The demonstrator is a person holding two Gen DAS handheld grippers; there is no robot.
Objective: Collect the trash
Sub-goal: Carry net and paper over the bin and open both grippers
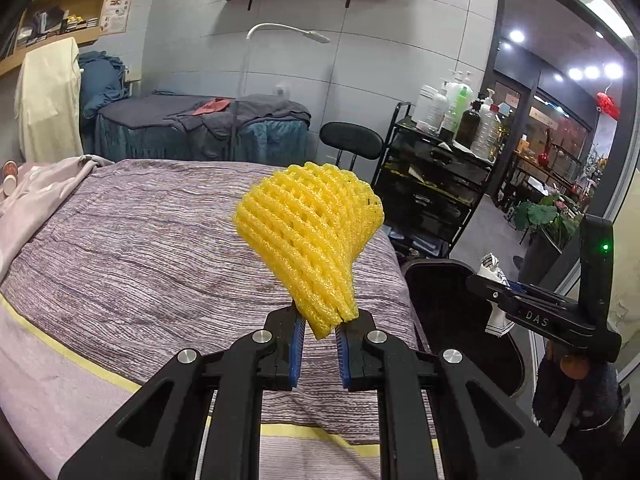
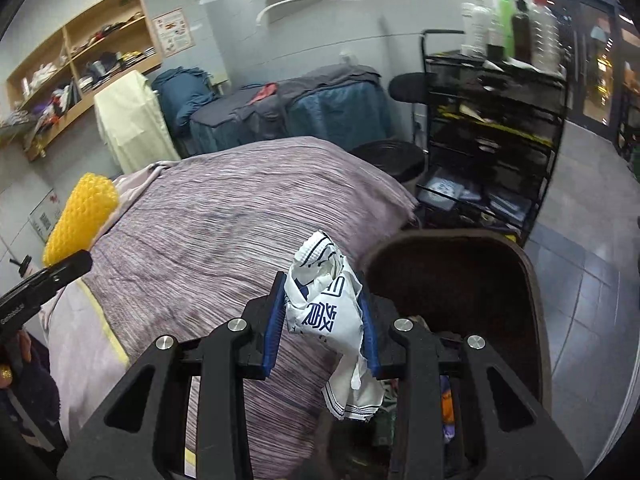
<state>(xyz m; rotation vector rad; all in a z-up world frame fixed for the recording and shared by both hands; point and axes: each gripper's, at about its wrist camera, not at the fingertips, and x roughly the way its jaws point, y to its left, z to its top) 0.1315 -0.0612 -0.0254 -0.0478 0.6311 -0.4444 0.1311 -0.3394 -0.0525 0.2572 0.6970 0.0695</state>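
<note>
My left gripper (image 1: 320,320) is shut on the narrow end of a yellow foam fruit net (image 1: 310,236), which fans out above the striped bed cover. The same yellow net (image 2: 82,218) shows at the left of the right wrist view, in the other gripper's tip. My right gripper (image 2: 322,300) is shut on a crumpled white wrapper with blue print (image 2: 328,308), whose loose end hangs below the fingers. It hovers at the bed's corner, beside the dark trash bin (image 2: 532,292). From the left wrist view, the right gripper (image 1: 496,296) with the wrapper (image 1: 494,268) is over the bin (image 1: 416,280).
A purple striped bed (image 1: 160,248) fills the foreground. Beyond it stand a black cart with bottles (image 1: 440,152), a round black stool (image 1: 352,140) and a second bed with blue covers (image 1: 200,128). Some litter lies inside the bin. Tiled floor (image 2: 592,304) runs to the right.
</note>
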